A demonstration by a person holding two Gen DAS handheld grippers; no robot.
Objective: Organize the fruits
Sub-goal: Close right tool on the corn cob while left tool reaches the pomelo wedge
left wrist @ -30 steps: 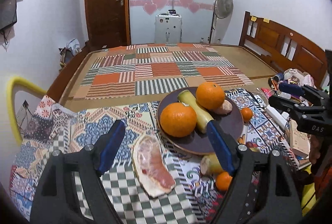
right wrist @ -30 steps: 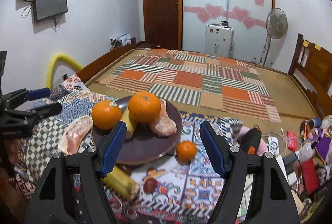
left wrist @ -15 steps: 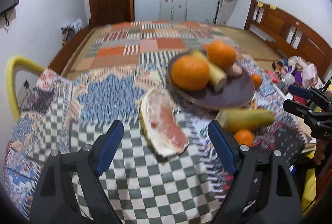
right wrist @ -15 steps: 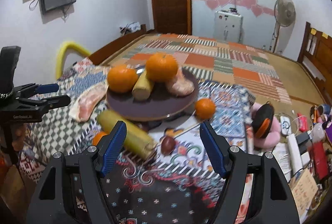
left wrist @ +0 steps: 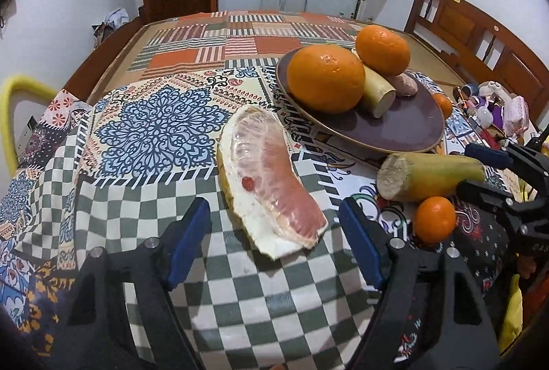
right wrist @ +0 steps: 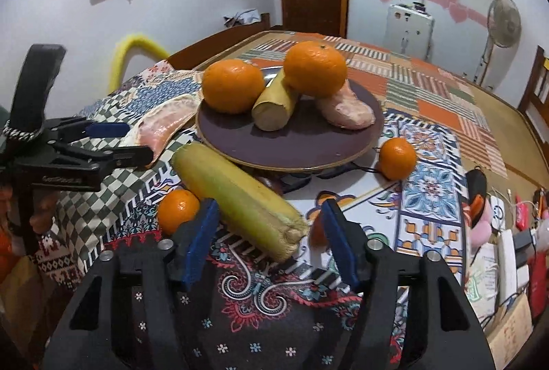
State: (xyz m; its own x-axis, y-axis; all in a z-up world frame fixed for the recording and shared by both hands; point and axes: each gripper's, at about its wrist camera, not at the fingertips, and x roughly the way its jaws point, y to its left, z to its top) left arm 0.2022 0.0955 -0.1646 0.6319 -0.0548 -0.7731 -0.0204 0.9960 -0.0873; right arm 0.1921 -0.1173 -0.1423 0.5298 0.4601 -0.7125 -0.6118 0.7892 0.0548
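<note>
A dark plate (left wrist: 405, 133) (right wrist: 295, 143) holds two big oranges (left wrist: 326, 78) (right wrist: 233, 85), a short sugarcane piece (right wrist: 274, 104) and a pomelo segment (right wrist: 346, 111). A large pomelo slice (left wrist: 271, 178) (right wrist: 164, 126) lies on the cloth left of the plate. My left gripper (left wrist: 274, 243) is open, its fingers either side of the slice's near end. A long sugarcane piece (right wrist: 240, 195) (left wrist: 429, 176) lies in front of the plate. My right gripper (right wrist: 271, 243) is open around its near end. Small tangerines (right wrist: 178, 209) (right wrist: 396, 157) lie loose on the cloth.
The table has a patterned patchwork cloth (left wrist: 154, 130). Clutter of small items (right wrist: 507, 233) fills the right side. A yellow chair back (left wrist: 13, 102) stands at the left edge. A bed with a striped mat (left wrist: 240, 34) lies behind.
Both grippers have moved down and forward. The left one now brackets the pomelo slice, the right one the long sugarcane piece. Both stay open.
</note>
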